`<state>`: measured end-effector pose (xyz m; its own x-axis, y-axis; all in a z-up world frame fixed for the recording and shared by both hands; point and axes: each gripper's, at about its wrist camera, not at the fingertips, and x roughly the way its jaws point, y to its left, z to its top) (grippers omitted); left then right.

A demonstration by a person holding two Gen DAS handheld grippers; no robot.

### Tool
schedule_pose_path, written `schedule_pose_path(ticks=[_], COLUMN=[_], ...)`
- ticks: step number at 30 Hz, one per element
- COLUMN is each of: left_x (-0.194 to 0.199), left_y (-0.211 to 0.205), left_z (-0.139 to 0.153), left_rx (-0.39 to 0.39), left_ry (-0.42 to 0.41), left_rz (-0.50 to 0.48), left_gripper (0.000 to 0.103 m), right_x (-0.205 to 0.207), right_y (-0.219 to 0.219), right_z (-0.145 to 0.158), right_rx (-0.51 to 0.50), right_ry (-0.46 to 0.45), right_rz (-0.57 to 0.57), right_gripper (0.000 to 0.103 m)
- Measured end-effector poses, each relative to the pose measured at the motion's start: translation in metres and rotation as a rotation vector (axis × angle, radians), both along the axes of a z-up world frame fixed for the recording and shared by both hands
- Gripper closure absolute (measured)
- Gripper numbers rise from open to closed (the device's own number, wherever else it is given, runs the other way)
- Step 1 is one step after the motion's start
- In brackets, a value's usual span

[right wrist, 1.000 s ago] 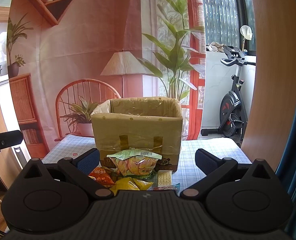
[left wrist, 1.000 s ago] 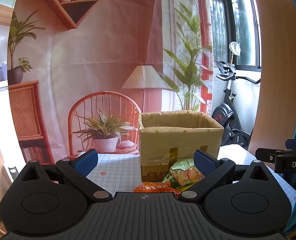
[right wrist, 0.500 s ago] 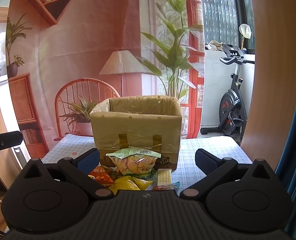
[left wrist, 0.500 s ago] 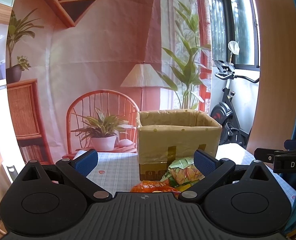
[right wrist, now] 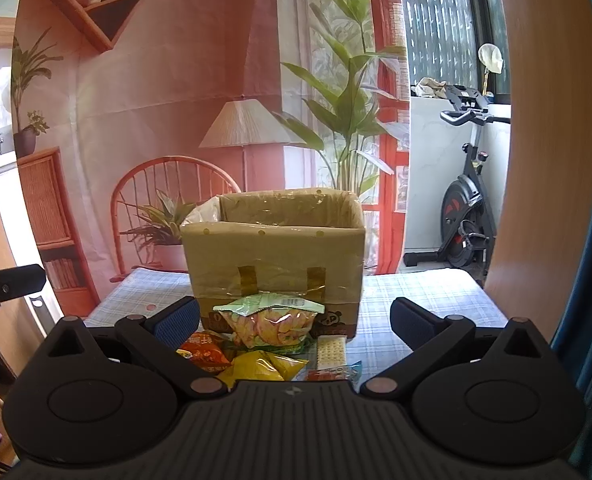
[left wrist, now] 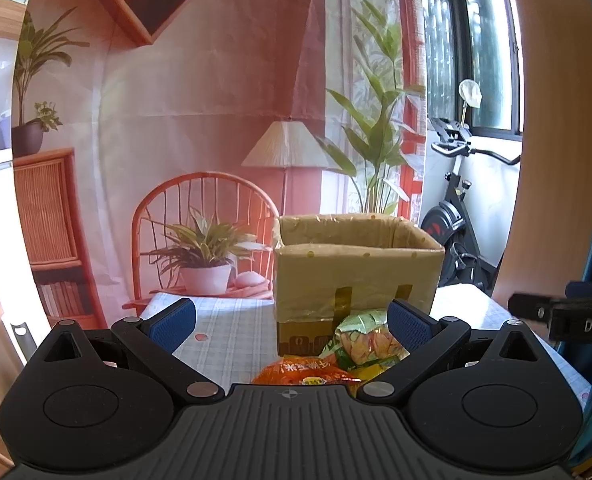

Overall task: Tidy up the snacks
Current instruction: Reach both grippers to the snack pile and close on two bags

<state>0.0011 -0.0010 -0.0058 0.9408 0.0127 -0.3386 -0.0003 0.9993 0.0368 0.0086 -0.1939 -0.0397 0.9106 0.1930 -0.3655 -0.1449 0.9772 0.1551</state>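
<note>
- On the checked-cloth table (right wrist: 415, 292), crinkly snack packets (right wrist: 270, 322) lie heaped against the open brown cardboard box (right wrist: 274, 252).
- Left gripper (left wrist: 292, 318) and right gripper (right wrist: 294, 318) hover spread wide, both empty.

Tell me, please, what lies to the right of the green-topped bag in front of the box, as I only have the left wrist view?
Observer: A clear cracker packet lies flat on the checked cloth, just right of the green-topped bag and close to the front of the cardboard box.
Operator: Thank you. Is the right gripper holding anything?
Observer: No. The right gripper has its jaws wide open with nothing between them.
Operator: And the yellow sliver that I can see?
Observer: It is a whole yellow bag, lying between the orange bag and the crackers.
</note>
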Motion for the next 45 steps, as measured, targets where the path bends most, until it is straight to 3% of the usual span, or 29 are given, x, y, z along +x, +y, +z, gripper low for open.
schedule_pose_path(ticks=[5, 10, 17, 23, 28, 36, 45], left_x=[0.01, 0.032, 0.057, 0.074, 0.086, 0.091, 0.093], left_y=[-0.003, 0.002, 0.013, 0.023, 0.012, 0.002, -0.007], left_z=[-0.011, -0.033, -0.072, -0.11, -0.135, -0.169, -0.182], left_rx=[0.041, 0.042, 0.042, -0.061, 0.01, 0.033, 0.041], left_ry=[0.019, 0.074, 0.139, 0.174, 0.228, 0.334, 0.396], left_rz=[0.015, 0.02, 0.024, -0.044, -0.077, -0.132, -0.186], left_gripper=[0.0, 0.0, 0.0, 0.001, 0.001, 0.001, 0.006], right_x=[0.007, 0.022, 0.047, 0.063, 0.07, 0.08, 0.082], right_y=[-0.007, -0.009, 0.003, 0.013, 0.023, 0.025, 0.024], right_z=[-0.01, -0.032, -0.073, -0.119, -0.144, -0.174, -0.192], right_rx=[0.029, 0.044, -0.001, -0.007, -0.035, -0.003, 0.029], right_ry=[-0.089, -0.117, -0.02, 0.104, 0.153, 0.237, 0.286], right_rz=[-0.012, 0.024, 0.068, 0.068, 0.097, 0.114, 0.131], right_gripper=[0.0, 0.0, 0.0, 0.0, 0.0, 0.001, 0.004])
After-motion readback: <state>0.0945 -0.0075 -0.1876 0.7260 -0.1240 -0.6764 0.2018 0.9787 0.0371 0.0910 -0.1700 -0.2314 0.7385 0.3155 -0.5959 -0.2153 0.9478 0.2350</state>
